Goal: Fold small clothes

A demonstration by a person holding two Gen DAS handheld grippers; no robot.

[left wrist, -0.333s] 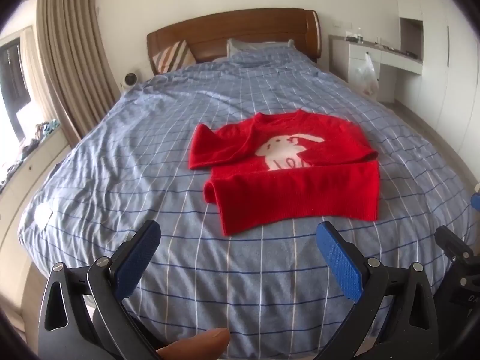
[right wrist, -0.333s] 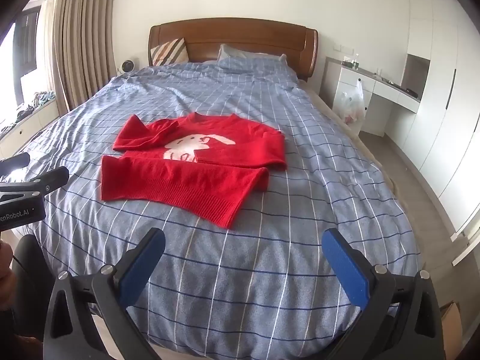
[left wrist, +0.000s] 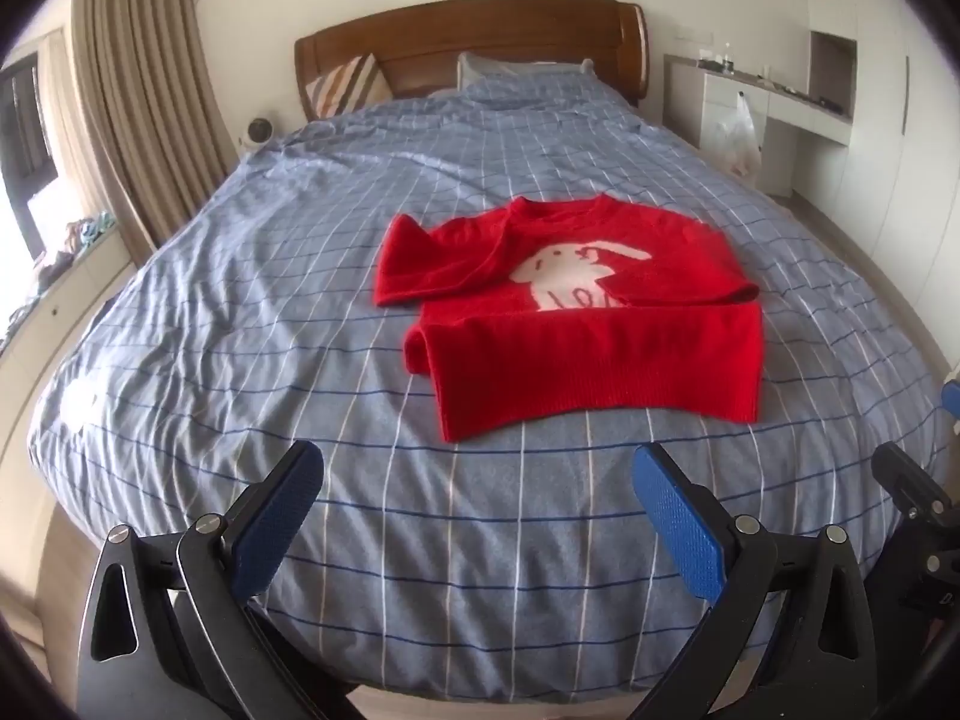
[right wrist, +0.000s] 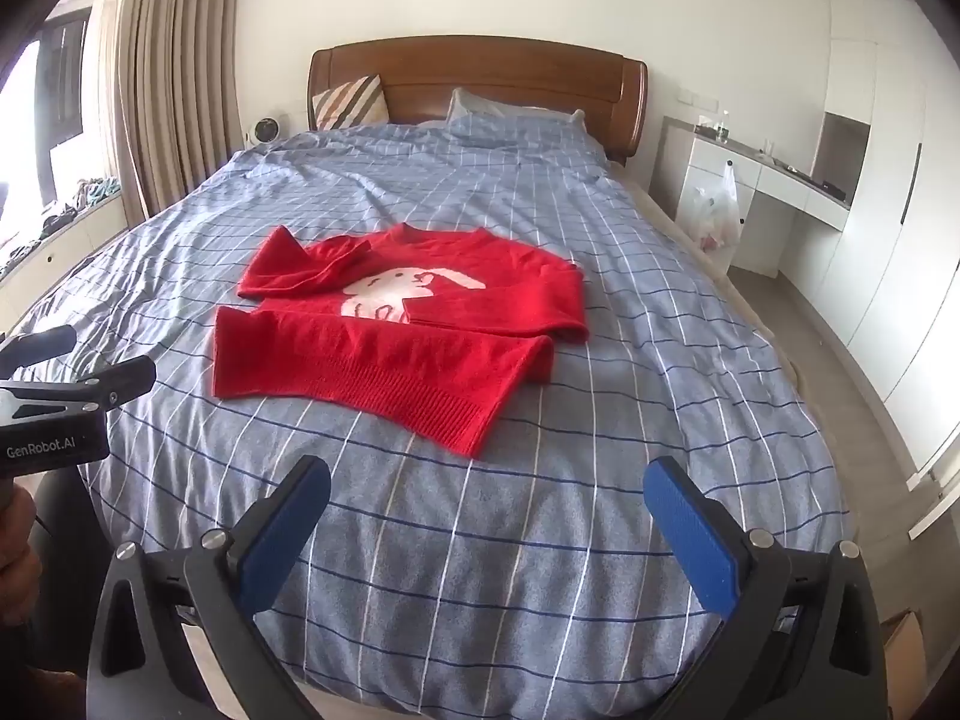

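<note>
A small red sweater (left wrist: 576,324) with a white rabbit on the chest lies flat on the blue checked bed cover (left wrist: 240,312). Its sleeves are folded in across the front and its hem faces me. It also shows in the right wrist view (right wrist: 396,324). My left gripper (left wrist: 480,486) is open and empty, held back from the sweater above the foot of the bed. My right gripper (right wrist: 486,492) is open and empty too, short of the hem corner. The left gripper's body shows at the left edge of the right wrist view (right wrist: 60,396).
A wooden headboard (left wrist: 480,42) with pillows (left wrist: 522,69) stands at the far end. Curtains (left wrist: 138,114) and a window ledge are on the left. A white desk (right wrist: 774,180) with a plastic bag (right wrist: 717,210) and wardrobes stand on the right, with floor alongside.
Both grippers have tilted up slightly; the sweater sits a little lower in each view. The sweater itself has not moved and both jaws stay open.
</note>
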